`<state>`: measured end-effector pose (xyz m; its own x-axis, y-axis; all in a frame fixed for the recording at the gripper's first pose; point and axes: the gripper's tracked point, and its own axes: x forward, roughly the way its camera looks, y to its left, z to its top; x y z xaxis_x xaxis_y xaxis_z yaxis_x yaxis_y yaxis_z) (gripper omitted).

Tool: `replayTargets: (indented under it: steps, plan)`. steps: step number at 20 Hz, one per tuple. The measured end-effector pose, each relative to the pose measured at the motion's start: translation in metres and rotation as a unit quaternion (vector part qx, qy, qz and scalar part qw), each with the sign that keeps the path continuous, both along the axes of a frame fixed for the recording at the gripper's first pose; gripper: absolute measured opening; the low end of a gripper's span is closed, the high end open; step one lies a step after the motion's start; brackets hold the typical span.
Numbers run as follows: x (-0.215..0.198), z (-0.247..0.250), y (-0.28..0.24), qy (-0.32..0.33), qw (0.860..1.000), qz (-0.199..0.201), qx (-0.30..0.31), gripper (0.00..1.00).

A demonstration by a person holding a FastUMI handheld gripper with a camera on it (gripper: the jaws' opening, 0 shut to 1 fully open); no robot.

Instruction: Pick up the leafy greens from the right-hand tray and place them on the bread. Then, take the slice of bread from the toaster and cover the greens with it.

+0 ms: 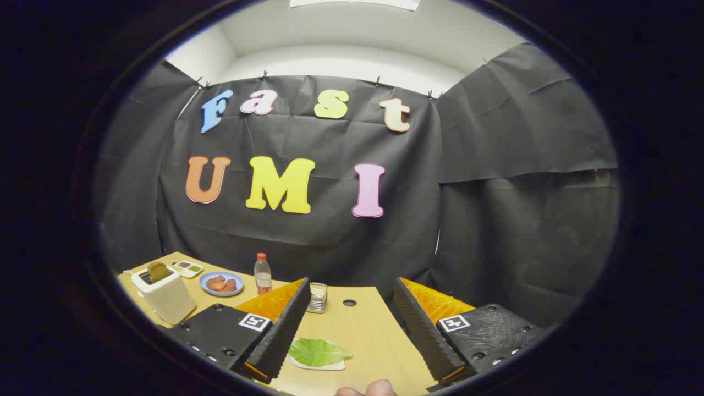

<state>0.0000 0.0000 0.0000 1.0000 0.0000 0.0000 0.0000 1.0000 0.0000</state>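
Two fingers of the gripper (352, 330) stand wide apart, holding nothing, and the leafy greens (318, 352) lie on their tray (319, 364) between them, nearer the left finger, long axis from 9 to 3 o'clock.

Green leaf of leafy greens (317, 352), flat and crinkled, lying on a small white tray (324, 364) on the wooden surface (368, 335), between the open fingers of the gripper (352, 335), touching neither. Cream toaster (163, 294) standing upright well off to the left beyond the fingers, with a browned slice of bread (158, 271) poking up from its slot.
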Motion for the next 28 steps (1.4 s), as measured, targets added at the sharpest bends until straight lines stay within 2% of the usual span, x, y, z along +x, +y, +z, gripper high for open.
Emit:
replayTargets:
  steps: [9, 16, 22, 28]
  plan:
    - [0.008, -0.008, -0.012, 0.014, 0.999, 0.011, 0.030, 0.95]
    - [0.019, -0.052, -0.028, 0.055, 0.997, 0.017, 0.047, 0.95]
    - [0.044, -0.133, -0.011, 0.125, 0.988, 0.061, 0.069, 0.95]
    - [0.095, -0.247, 0.014, 0.225, 0.967, 0.089, 0.075, 0.96]
